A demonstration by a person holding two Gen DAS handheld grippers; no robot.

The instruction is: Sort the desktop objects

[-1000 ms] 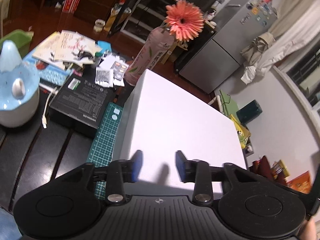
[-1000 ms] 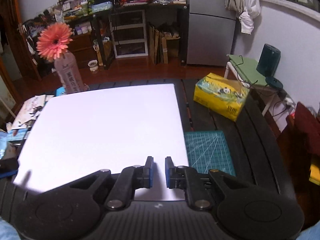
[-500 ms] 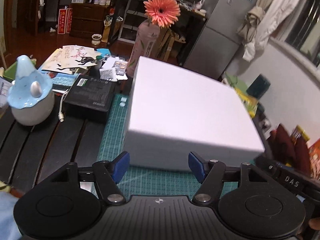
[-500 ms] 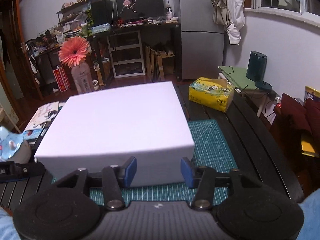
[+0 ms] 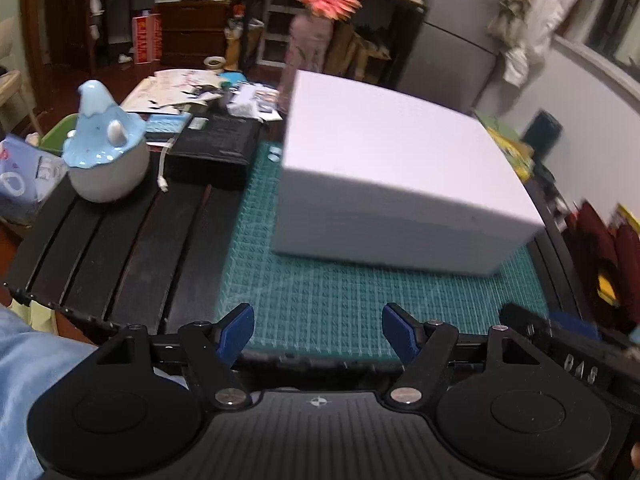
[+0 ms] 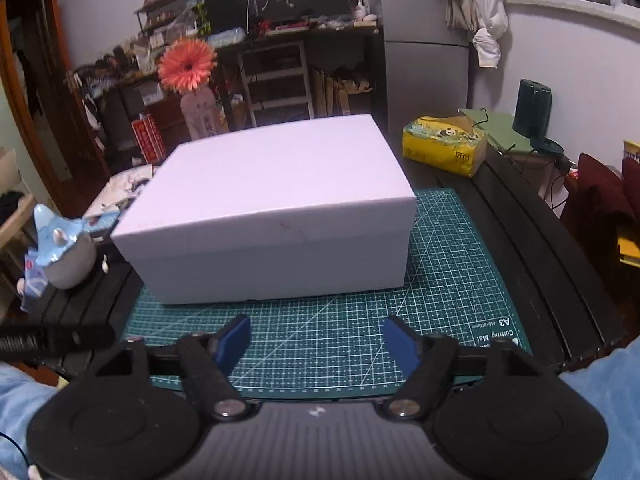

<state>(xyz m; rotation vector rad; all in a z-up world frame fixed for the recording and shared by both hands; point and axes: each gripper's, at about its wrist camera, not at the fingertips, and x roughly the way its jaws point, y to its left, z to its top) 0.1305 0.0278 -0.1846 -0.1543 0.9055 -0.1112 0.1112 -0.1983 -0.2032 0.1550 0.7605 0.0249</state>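
Note:
A large white box [image 5: 396, 168] [image 6: 272, 208] with its lid on stands on the green cutting mat [image 5: 328, 304] [image 6: 448, 272]. My left gripper [image 5: 318, 334] hovers over the mat's near edge, well short of the box, its jaws opening with nothing between the blue pads. My right gripper [image 6: 316, 342] is also back from the box over the mat, jaws opening and empty. The right gripper's body [image 5: 568, 356] shows at the right of the left wrist view, and the left gripper's body [image 6: 52, 338] at the left of the right wrist view.
Left of the mat sit a blue-and-white ceramic pot [image 5: 105, 148] [image 6: 64, 252], a black box [image 5: 216, 148] and scattered papers [image 5: 176, 88]. Behind the white box stands a bottle with a pink flower [image 5: 320, 12] [image 6: 188, 66]. A yellow tissue pack [image 6: 444, 144] lies at the far right.
Both grippers have let go of the white box's top, opened wide and pulled back toward me; the box now stands apart on the mat.

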